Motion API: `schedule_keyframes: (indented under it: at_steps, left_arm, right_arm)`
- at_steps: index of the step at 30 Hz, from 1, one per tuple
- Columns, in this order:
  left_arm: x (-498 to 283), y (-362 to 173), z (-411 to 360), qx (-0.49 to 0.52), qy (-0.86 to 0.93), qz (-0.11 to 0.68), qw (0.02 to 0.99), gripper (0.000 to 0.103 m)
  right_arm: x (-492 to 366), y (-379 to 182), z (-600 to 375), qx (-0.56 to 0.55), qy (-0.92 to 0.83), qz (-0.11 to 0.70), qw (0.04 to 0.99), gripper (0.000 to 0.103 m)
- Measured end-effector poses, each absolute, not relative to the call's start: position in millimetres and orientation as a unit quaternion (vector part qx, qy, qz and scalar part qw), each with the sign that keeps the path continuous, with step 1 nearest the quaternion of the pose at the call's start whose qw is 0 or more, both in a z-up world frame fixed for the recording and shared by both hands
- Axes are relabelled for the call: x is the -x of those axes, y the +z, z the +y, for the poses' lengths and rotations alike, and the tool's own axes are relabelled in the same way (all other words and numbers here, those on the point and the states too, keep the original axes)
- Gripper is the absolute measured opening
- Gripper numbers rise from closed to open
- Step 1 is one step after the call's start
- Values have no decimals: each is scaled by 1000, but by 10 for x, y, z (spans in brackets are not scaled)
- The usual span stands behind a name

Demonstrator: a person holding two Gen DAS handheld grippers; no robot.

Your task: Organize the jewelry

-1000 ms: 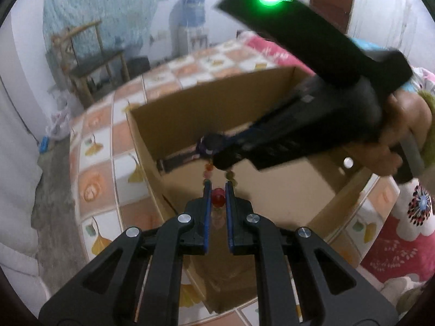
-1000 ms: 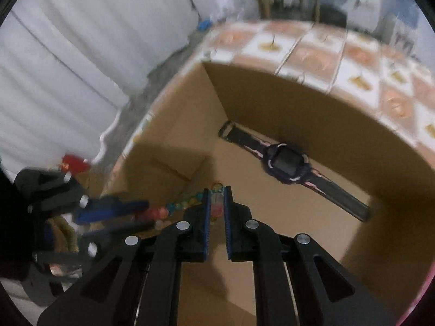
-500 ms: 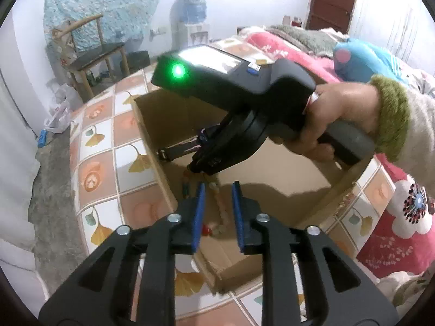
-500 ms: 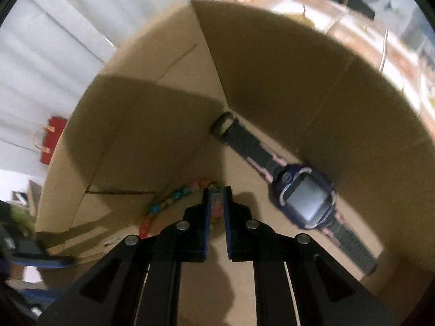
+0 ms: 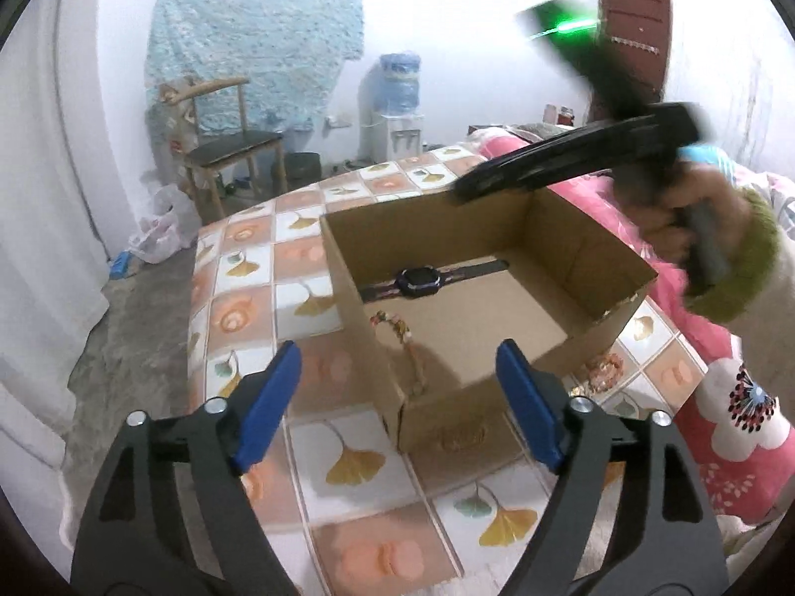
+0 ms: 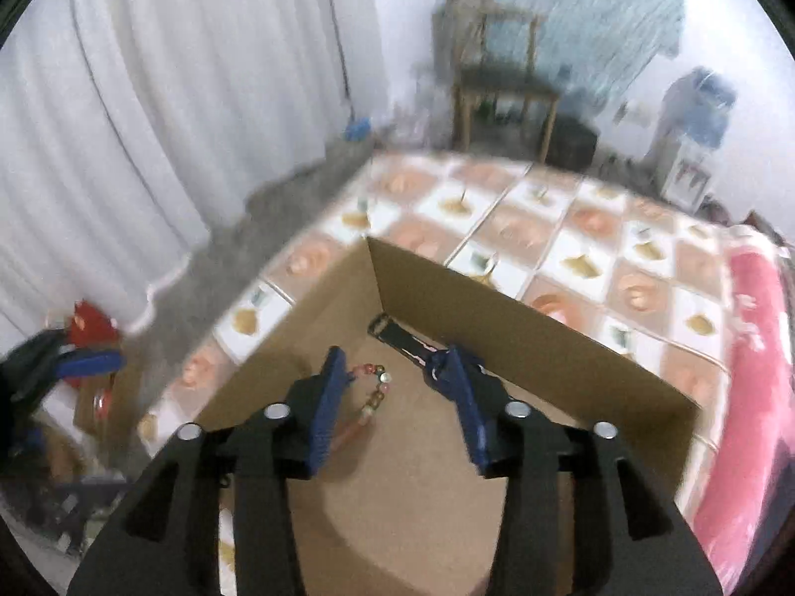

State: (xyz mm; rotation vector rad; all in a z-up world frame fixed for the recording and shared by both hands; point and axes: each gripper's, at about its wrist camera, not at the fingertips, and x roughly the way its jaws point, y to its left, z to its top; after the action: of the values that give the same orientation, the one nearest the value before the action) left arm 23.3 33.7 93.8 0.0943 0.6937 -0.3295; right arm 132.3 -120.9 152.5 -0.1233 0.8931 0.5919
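An open cardboard box (image 5: pixel 571 243) stands on the tiled bedspread. Inside it lie a dark watch (image 5: pixel 422 279) along the far wall and a colourful beaded bracelet (image 5: pixel 397 333) near the left wall. My left gripper (image 5: pixel 400 397) is open and empty, held back from the box's near corner. My right gripper (image 6: pixel 392 397) is open and empty above the box; the bracelet (image 6: pixel 375 392) lies on the floor below it and the watch strap (image 6: pixel 397 335) shows beyond. The right gripper also shows blurred over the box's far right in the left wrist view (image 5: pixel 571 169).
Another beaded piece (image 5: pixel 603 365) lies on the bedspread just right of the box. A pink floral quilt (image 5: pixel 735 427) lies to the right. A wooden chair (image 5: pixel 233 149) and a water dispenser (image 5: pixel 397 99) stand on the floor beyond the bed.
Both grippers opened and let go of the bracelet, which now lies in the box. Both pulled up and back from the box.
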Motion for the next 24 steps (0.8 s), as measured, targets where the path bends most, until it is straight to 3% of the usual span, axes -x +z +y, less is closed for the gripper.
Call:
schedule_keyframes:
  at_steps: [4,9,15,24]
  left_arm:
    - [-135,651,365,-23,-151,365,919,84]
    - [-128,242,272,-11,-134,404,905,84]
    - [-336,89,73,-27,-132,408,903,84]
    - [-569,127,-34,-17,-127,401,907,84]
  right_arm:
    - [-814,1356,-1481,10,276,427,861,50]
    - [-256,741,-1628,-68,231,465,852,51]
    - [-419,254,-1890,-148,147,494,844,51]
    - [-609,181,-2052,-160,128,482,852,51]
